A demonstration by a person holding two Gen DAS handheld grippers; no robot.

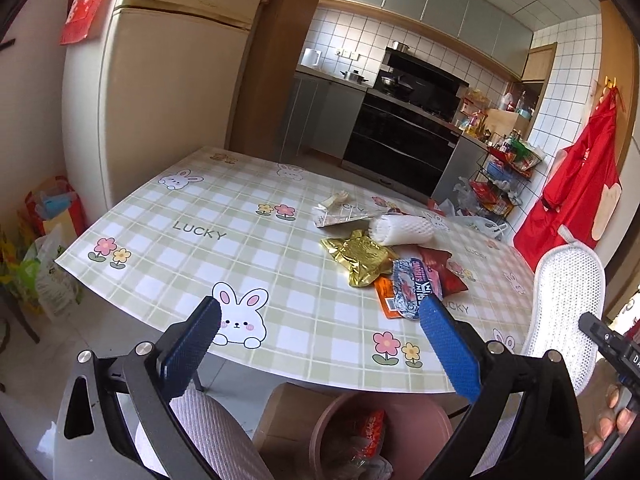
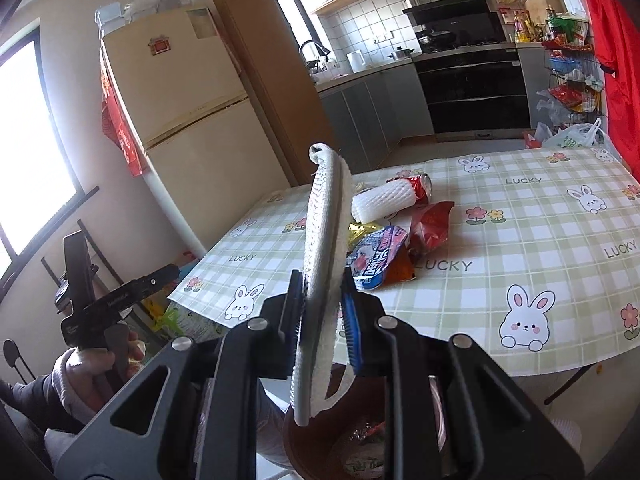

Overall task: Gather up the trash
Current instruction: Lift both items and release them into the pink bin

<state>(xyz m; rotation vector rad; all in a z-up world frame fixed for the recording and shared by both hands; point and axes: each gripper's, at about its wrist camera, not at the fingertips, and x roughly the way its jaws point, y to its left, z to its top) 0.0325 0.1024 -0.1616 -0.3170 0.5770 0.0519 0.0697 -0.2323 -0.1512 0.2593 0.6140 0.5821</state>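
- Right gripper (image 2: pixel 322 300) has its black and blue jaws clamped on a white mesh-textured oval scrubbing pad (image 2: pixel 324 240), held edge-on and upright above the near edge of the table; in the left wrist view the same pad (image 1: pixel 568 300) shows its flat white face.
- Left gripper (image 1: pixel 320 312) hangs with its blue-padded fingers (image 1: pixel 448 348) spread wide, nothing between them, just above the near table edge.
- Straight below both tools, a round pinkish-brown plastic bin (image 1: pixel 420 404) sits on the floor under the table edge, with red-and-white wrappers already inside.
- Out on the green-checked tablecloth with bunnies and "LUCKY" lettering (image 1: pixel 200 236), the trash lies in one loose heap right of centre.
- Nearest piece: a blue-and-pink crumpled snack wrapper (image 1: pixel 412 284), lying over an orange wrapper (image 1: pixel 386 300).
- Touching it on the right, a dark red crinkled snack bag (image 1: pixel 444 268).
- Just behind, a crumpled gold foil bag (image 1: pixel 362 258).
- Farther back, a white foam net sleeve (image 1: pixel 400 230) lies on its side, with a red drink can (image 2: pixel 420 188) against its far end.
- Beyond that, a clear torn plastic packet (image 1: pixel 340 216).
- Cream two-door fridge (image 1: pixel 168 92) stands past the table's far left corner.
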